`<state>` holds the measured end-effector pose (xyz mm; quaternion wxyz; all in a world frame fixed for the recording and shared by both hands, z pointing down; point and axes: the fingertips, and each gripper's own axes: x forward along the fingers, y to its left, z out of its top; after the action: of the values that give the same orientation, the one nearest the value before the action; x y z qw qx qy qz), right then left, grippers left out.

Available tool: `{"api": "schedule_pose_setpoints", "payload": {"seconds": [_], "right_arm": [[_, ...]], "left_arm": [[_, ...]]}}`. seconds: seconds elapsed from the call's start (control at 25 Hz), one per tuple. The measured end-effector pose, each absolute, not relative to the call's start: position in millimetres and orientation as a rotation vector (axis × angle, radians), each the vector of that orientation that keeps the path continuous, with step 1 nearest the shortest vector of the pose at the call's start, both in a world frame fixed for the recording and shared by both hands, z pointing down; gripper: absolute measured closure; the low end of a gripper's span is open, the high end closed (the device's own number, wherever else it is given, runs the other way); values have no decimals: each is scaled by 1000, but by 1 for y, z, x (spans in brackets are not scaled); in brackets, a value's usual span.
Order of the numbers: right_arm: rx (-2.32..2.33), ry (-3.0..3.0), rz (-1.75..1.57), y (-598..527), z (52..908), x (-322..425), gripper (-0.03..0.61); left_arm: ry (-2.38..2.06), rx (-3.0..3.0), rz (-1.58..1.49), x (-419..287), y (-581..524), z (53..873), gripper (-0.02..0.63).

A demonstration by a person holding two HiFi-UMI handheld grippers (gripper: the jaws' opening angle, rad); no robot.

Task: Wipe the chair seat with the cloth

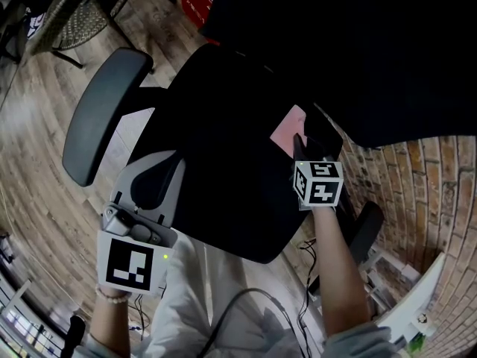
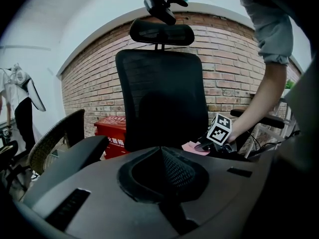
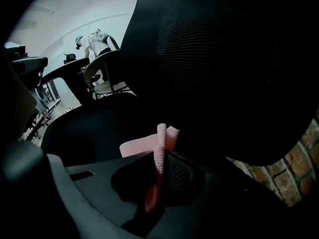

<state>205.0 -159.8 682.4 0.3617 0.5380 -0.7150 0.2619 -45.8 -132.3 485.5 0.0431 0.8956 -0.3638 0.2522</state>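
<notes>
We are noting the right gripper [image 3: 160, 156] with its fingers pressed together on the pink cloth [image 3: 135, 145]: a fold of the fabric is standing up between them, and the rest is lying flat on the black chair seat [image 1: 223, 170]. In the head view the right gripper [image 1: 304, 148] is hanging over the far right part of the seat, close under the backrest [image 2: 162, 96], and the cloth [image 1: 288, 129] is showing just beyond the tips, touching the seat. The left gripper [image 2: 161, 156] is sitting with its fingers closed against each other and is gripping nothing. In the head view the left gripper [image 1: 153, 189] is hovering at the near left edge of the seat, beside an armrest [image 1: 104, 114] and well apart from the cloth. Behind the chair a brick wall [image 2: 94, 78] is running across, with a red box [image 2: 110, 132] standing at its foot and a wicker chair [image 2: 52, 146] near it.
</notes>
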Motion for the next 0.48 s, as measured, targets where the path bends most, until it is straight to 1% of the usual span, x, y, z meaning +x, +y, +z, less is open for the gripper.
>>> {"api": "schedule_pose_setpoints", "payload": {"seconds": [0.2,0.48], "right_arm": [[1343,-1913,698,-138,677,173,523],[1146,-2042,665,-95,676,102,524]], "left_arm": [[-1151,2718,775,-56,-126,482,595],[-1200,2695,784,-76,-109,481,595]]}}
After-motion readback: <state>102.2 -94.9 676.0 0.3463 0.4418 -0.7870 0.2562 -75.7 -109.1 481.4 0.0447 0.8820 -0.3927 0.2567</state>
